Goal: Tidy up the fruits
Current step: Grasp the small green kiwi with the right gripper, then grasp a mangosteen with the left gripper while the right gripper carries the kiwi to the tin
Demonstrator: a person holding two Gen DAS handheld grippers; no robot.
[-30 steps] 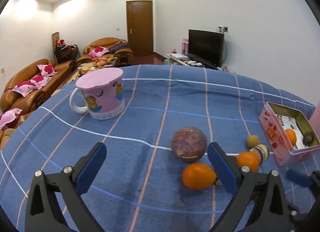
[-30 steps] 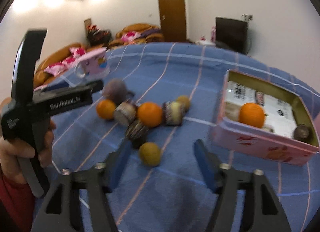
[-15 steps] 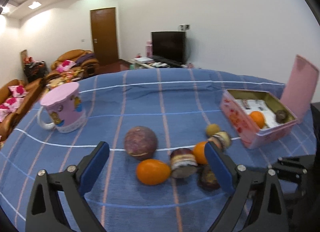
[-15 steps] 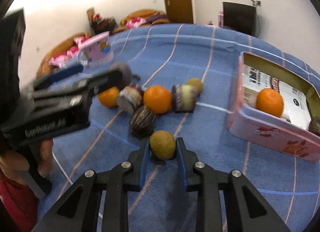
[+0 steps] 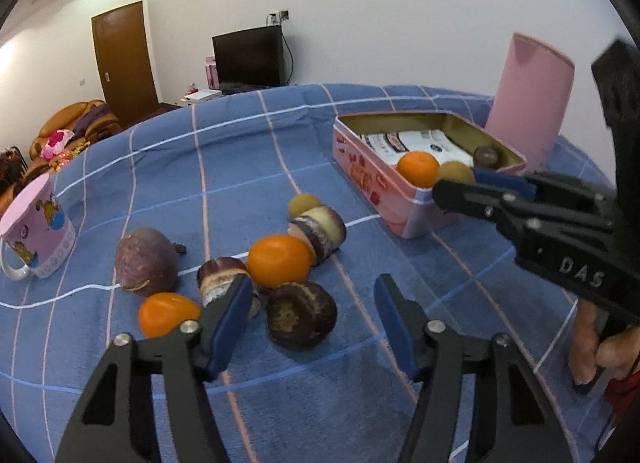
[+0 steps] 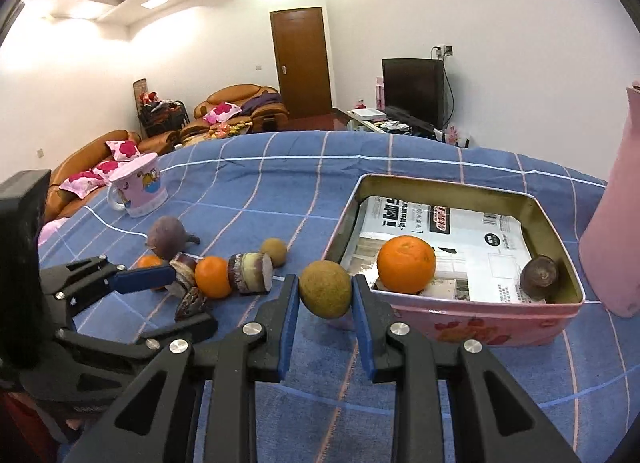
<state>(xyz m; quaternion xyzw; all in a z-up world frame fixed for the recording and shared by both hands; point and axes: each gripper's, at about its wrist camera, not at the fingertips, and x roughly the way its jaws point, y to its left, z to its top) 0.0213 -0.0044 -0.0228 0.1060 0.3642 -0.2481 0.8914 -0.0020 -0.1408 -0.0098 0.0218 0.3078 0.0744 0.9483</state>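
My right gripper is shut on a round brown-green fruit and holds it off the cloth at the near left corner of the open pink tin. An orange and a small dark fruit lie in the tin. The jaws of my left gripper are closing around a dark brown fruit, and neither pad touches it. Close behind it lie an orange, a smaller orange, a purple round fruit, two cut pieces and a small brown fruit.
A blue checked cloth covers the table. A pink mug stands at the far left. The pink lid stands upright behind the tin. A person's hand holds the right gripper's handle at the right edge.
The right gripper shut on the brown-green fruit and lifted it toward the tin. The left gripper swung right over the fruit pile, and its jaws narrowed around the dark brown fruit.
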